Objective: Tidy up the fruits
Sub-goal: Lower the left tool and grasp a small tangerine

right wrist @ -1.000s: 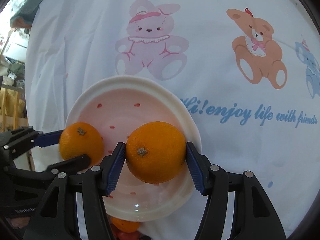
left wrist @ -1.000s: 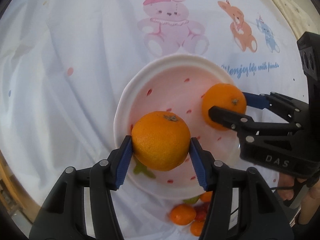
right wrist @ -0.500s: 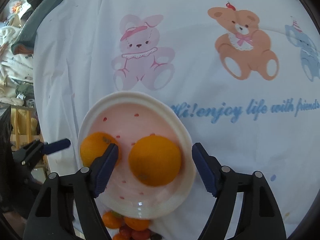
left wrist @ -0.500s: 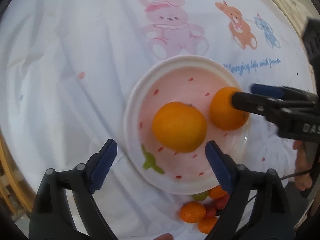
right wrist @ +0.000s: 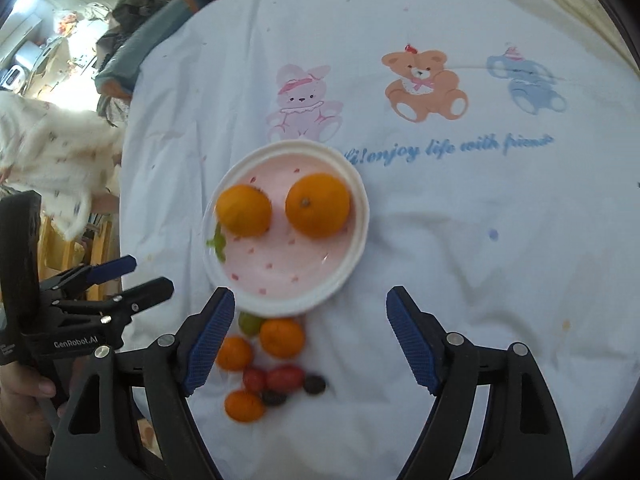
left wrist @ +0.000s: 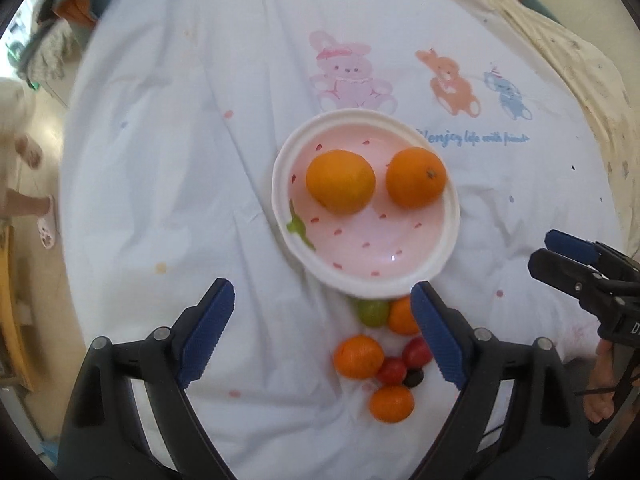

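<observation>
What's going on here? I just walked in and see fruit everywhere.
A person is sorting fruit with a claw in each hand. Two oranges lie side by side on the pink plate, free of any grip. Both the left claw and the right claw are open and empty. Small fruits wait on the cloth just below the plate.

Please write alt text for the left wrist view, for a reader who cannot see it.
Two oranges lie on a pink plate on a cartoon-print cloth. The left tool hangs open and empty above small fruits beside the plate.
</observation>
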Demonstrator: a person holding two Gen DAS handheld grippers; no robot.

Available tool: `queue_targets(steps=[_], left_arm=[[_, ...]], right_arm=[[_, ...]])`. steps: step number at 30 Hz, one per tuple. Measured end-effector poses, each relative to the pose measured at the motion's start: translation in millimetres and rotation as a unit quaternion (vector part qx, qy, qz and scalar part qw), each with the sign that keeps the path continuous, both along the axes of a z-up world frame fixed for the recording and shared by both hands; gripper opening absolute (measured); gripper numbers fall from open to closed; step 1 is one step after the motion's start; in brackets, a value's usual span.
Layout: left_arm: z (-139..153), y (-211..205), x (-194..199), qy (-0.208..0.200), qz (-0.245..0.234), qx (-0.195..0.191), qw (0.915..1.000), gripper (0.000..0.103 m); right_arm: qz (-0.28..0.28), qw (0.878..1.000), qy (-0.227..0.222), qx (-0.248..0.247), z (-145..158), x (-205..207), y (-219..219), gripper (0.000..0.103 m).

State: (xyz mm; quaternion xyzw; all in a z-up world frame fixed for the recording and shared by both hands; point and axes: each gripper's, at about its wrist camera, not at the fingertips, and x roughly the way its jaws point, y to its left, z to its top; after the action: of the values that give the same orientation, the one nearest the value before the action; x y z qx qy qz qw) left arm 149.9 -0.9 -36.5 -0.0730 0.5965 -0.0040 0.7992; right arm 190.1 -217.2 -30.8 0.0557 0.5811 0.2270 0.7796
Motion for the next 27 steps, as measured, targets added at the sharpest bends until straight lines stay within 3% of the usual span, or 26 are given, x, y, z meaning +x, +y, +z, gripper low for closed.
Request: queue_targets(steps=[7,10,14,17,20,27], left_arm=[[-1,-10,-57,-0.09,0.005,0.025,0.9956,0.088],[-11,-12,-67,-0.101,0.004,0.021,0.9946,0.088],[-30,-14,-67,-0.061,-0.007,-0.011,0.998,0.08],[-46,-16,-64,-0.033,-0.002,-0.022,0.9992,0.067],[-61,-19,-58,-0.011,-0.001,-0.03,0.9995,0.06],[-82,-31,-50,0.036,0.005,-0.056,0.9978,0.06]], right_arm=[[-0.1,0.99,-0.095,0.023,-2,-72,-31,0.081],[-0.109,0.987,-0.117,0.009,-10,-89,-33,0.083],[-0.117,0.99,-0.067,0.042,-22,-84,-34,0.083],[-0.116,0.991,-0.063,0.027,-27,-82,-32,0.083],[-0.119,0.991,-0.055,0.025,-31,-83,-33,0.083],[-0.129,0.99,-0.043,0.028,-36,-81,-37,0.083]])
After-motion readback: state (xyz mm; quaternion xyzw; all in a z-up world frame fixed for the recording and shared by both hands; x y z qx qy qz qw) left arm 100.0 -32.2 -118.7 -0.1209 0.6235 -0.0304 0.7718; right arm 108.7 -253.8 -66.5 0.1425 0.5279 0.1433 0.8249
